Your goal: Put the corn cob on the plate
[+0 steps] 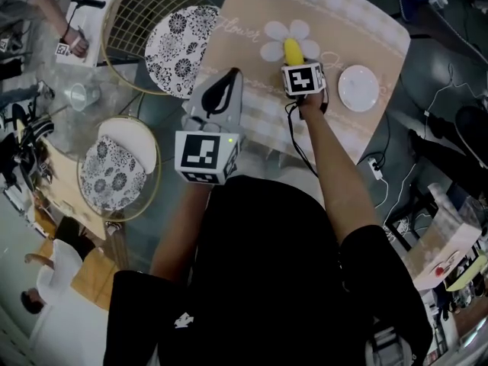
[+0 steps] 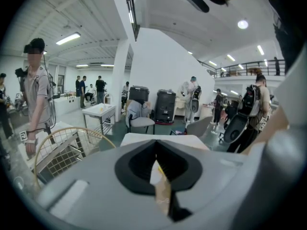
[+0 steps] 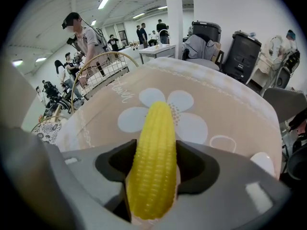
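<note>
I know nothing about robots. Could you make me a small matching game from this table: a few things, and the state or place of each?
Things:
1. corn cob
2. plate
3. left tongs

States:
A. white, empty, on the mat's right side
B. shut, holding nothing
C. yellow, gripped in the right tongs, over the flower print

Pairs: 1-C, 2-A, 3-B

The head view looks steeply down on the counter (image 1: 366,21). The camera on the right hand-held gripper (image 3: 156,145) sits close over the corn cob (image 3: 152,181), facing far. The camera on the left hand-held gripper (image 2: 154,145) looks across the room. All three views share the wire rack (image 1: 133,21).
</note>
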Demonstrator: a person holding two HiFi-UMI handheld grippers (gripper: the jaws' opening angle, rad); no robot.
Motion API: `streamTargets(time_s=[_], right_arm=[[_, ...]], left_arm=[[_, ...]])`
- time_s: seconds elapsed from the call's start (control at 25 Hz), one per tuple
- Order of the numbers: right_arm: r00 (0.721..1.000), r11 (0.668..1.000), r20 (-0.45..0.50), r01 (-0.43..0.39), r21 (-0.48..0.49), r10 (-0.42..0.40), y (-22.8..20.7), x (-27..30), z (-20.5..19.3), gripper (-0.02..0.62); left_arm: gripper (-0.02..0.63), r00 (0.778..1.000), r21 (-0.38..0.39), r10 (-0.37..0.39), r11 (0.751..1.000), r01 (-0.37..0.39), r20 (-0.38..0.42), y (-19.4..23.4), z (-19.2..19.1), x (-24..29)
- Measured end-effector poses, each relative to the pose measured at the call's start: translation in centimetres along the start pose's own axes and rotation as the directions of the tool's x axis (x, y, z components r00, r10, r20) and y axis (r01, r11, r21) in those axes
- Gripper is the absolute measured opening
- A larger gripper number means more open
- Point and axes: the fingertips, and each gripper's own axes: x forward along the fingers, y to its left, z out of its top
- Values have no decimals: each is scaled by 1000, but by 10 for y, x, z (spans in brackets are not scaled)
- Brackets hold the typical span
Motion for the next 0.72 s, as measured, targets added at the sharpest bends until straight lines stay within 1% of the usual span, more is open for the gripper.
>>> streamTargets(time_s=[0.16,0.28,0.72], right_arm=[[1000,1000,19,-14,-8,14,-1,-6,1,256],[1000,1000,24,-20,19,19,-3,-12,-5,256],[994,998,107,9,55,-14,-32,-42,-5,255]], left_arm=[[9,1000,8,-14,1000,14,4,-4,3,4],[9,1000,15,-28,999,28,7,-10,6,7],[9,995,35,-95,995,95,5,-41,10,20]])
